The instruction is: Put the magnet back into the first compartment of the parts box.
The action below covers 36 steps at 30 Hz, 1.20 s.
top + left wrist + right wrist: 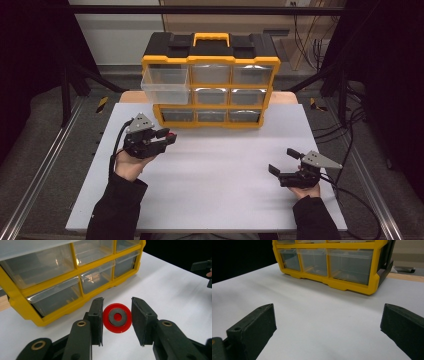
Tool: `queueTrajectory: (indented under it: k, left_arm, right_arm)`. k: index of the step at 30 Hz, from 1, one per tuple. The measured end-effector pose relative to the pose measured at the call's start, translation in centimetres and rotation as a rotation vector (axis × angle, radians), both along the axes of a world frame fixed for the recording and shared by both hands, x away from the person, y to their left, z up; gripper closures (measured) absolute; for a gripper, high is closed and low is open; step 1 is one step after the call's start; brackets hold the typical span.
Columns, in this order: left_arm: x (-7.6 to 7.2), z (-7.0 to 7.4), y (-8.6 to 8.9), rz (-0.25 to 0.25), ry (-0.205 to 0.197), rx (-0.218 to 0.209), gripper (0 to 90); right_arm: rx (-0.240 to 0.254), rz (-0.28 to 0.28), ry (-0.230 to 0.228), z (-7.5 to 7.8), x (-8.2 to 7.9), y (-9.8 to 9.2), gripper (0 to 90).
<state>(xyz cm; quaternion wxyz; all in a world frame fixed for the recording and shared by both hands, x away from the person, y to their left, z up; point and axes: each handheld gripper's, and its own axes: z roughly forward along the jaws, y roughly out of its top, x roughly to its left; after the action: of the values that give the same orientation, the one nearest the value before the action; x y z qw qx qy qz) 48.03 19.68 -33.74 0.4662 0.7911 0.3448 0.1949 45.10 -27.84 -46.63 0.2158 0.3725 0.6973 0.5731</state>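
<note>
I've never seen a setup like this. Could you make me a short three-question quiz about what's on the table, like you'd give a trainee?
1. True or false: the left gripper holds a red disc with a dark ring at its middle.
2. Which drawer of the yellow cabinet is pulled out? A) top left B) middle C) bottom right
3. Fill in: the right gripper has its jaws ____, with nothing between them.

Key
1. True: the disc sits between the pads.
2. A: seen from the high view, the clear top left drawer sticks out toward the person.
3. Open: bare white table lies between them.
</note>
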Motion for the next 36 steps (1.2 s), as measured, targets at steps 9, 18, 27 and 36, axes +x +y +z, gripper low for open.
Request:
queueTrajectory:
  k: [9, 18, 27, 36]
  left_arm:
    - [0.0, 0.4, 0.4, 0.005, -0.004, -0.009, 62.3]
    - [0.0, 1.0, 0.9, 0.010, -0.016, -0.019, 62.3]
    - [0.2, 1.3, 1.2, 0.018, -0.019, -0.029, 62.3]
    - [0.5, 2.4, 1.4, 0.022, -0.033, -0.034, 62.3]
  right_arm:
    - [-0.003, -0.001, 0.004, 0.0, 0.0, 0.0, 0.4]
    - [-0.004, -0.002, 0.001, 0.0, 0.0, 0.0, 0.4]
    - [-0.009, -0.003, 0.000, 0.0, 0.0, 0.0, 0.4]
    - [-0.014, -0.003, -0.005, -0.1, 0.1, 0.0, 0.4]
